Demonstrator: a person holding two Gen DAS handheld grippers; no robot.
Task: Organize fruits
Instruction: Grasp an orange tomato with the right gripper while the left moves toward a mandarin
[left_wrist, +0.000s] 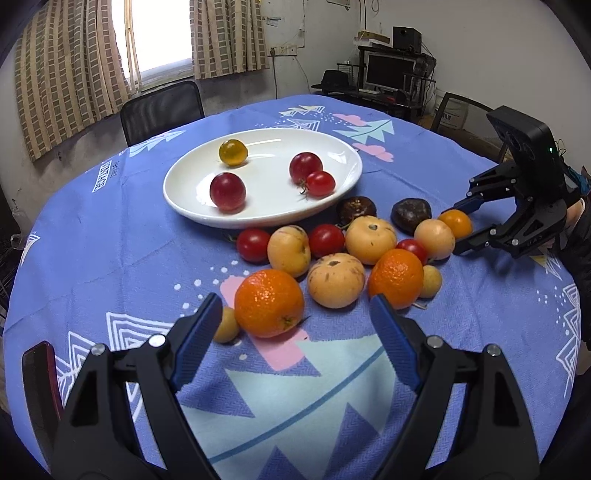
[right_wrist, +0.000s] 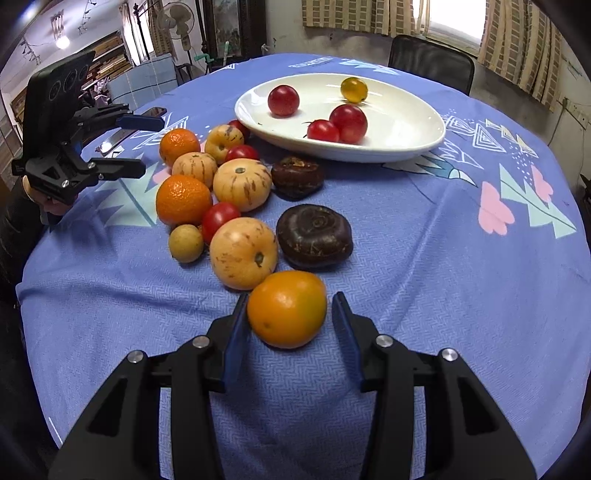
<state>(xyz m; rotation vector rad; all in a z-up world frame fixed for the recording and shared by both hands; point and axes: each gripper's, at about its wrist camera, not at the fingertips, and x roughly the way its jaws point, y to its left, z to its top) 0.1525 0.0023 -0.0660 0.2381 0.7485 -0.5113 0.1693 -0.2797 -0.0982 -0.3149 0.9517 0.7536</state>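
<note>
A white plate (left_wrist: 343, 192) (right_wrist: 413, 147) at the table's far side holds a yellow tomato (left_wrist: 232, 152), two dark red fruits and a cherry tomato (left_wrist: 320, 183). Before it lies a pile of oranges, pale speckled fruits, red tomatoes and two dark brown fruits (right_wrist: 314, 236). My left gripper (left_wrist: 295, 310) (right_wrist: 153, 144) is open, its tips either side of a big orange (left_wrist: 269, 302). My right gripper (right_wrist: 290, 314) (left_wrist: 450, 232) is open astride a small orange-yellow fruit (right_wrist: 287, 309) (left_wrist: 456, 223) that rests on the cloth, with a narrow gap at the right finger.
A blue patterned cloth (left_wrist: 314, 387) covers the round table. A black chair (left_wrist: 162, 110) (right_wrist: 432, 62) stands behind the plate. A dark phone (right_wrist: 153, 110) lies near the left edge of the right wrist view. A desk with a monitor (left_wrist: 389, 70) stands by the wall.
</note>
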